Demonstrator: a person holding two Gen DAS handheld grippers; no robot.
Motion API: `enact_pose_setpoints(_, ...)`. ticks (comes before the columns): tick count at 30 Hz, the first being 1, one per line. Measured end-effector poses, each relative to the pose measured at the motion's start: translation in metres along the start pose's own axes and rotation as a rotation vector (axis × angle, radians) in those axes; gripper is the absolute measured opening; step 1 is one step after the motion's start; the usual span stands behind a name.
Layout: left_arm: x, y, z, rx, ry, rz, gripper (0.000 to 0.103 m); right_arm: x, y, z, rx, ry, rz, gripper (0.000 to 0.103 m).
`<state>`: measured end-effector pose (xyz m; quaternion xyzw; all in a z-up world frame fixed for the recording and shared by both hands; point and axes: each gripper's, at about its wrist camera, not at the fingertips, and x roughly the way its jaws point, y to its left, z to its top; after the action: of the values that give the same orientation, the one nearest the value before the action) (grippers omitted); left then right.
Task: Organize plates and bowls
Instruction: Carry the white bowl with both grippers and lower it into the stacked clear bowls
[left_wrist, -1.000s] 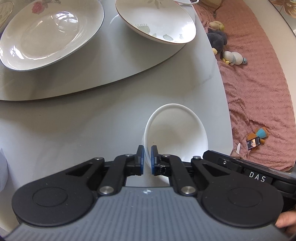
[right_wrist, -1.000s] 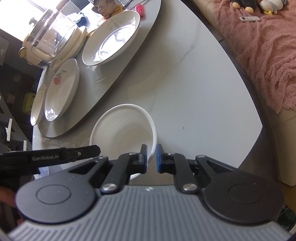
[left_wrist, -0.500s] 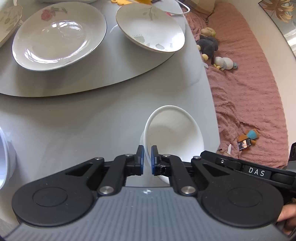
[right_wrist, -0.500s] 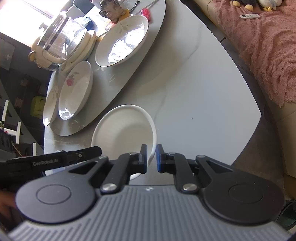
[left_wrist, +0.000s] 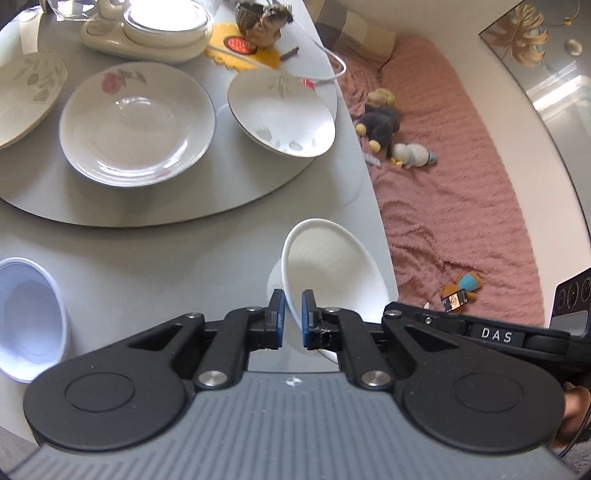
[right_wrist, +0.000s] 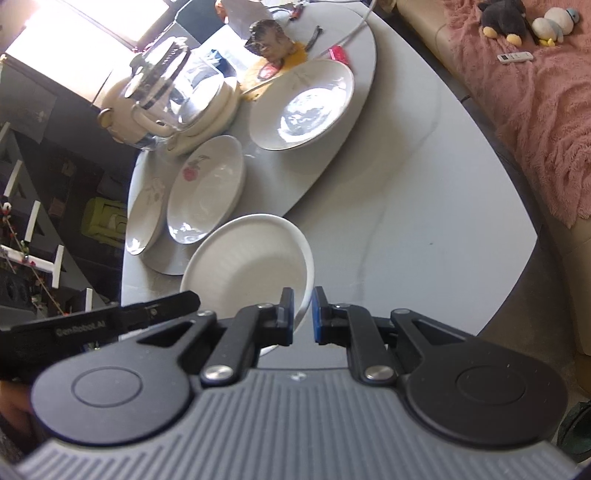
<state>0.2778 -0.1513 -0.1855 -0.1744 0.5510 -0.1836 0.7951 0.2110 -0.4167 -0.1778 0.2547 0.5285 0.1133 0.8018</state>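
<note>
While its rim runs between both sets of blue pads, the white bowl (left_wrist: 334, 271) hangs tilted above the table (left_wrist: 166, 266) near its right edge, the left gripper (left_wrist: 290, 319) and right gripper (right_wrist: 303, 315) each clamped on opposite rim sides. Flowered plates (left_wrist: 136, 123) sit on the turntable (left_wrist: 110, 206) beyond.

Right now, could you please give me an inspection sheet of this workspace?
Surface: grey table with a raised turntable.
Job's things: white bowl gripped at its rim by both tools, tilted; three patterned plates on the turntable; a second white bowl at the table's left.
Clutter: glass pot, yellow mat.
Grippers: left tool and right tool both shut on the bowl's rim.
Cables: white cable at the far table edge.
Surroundings: pink blanket with soft toys.
</note>
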Motion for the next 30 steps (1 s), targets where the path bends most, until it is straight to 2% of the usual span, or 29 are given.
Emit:
enact_pose_setpoints(6, -0.033, 0.028, -0.007, -0.007, -0.006, -0.041, 0.009, 0.0, 0.028, -0.012, -0.04, -0.008, -0.007, 0.013)
enact_pose_setpoints(15, -0.075, 0.068, -0.023, -0.057, -0.058, -0.039, 0.009, 0.017, 0.071, -0.024, -0.115, 0.029, 0.0, 0.013)
enact_pose_setpoints(22, -0.105, 0.108, -0.028, -0.112, -0.099, -0.065, 0.009, 0.034, 0.112, -0.029, -0.17, 0.039, -0.015, 0.013)
enact_pose_setpoints(30, -0.134, 0.156, -0.037, -0.137, -0.131, -0.057, 0.009, 0.055, 0.149, -0.043, -0.18, 0.058, 0.0, 0.013)
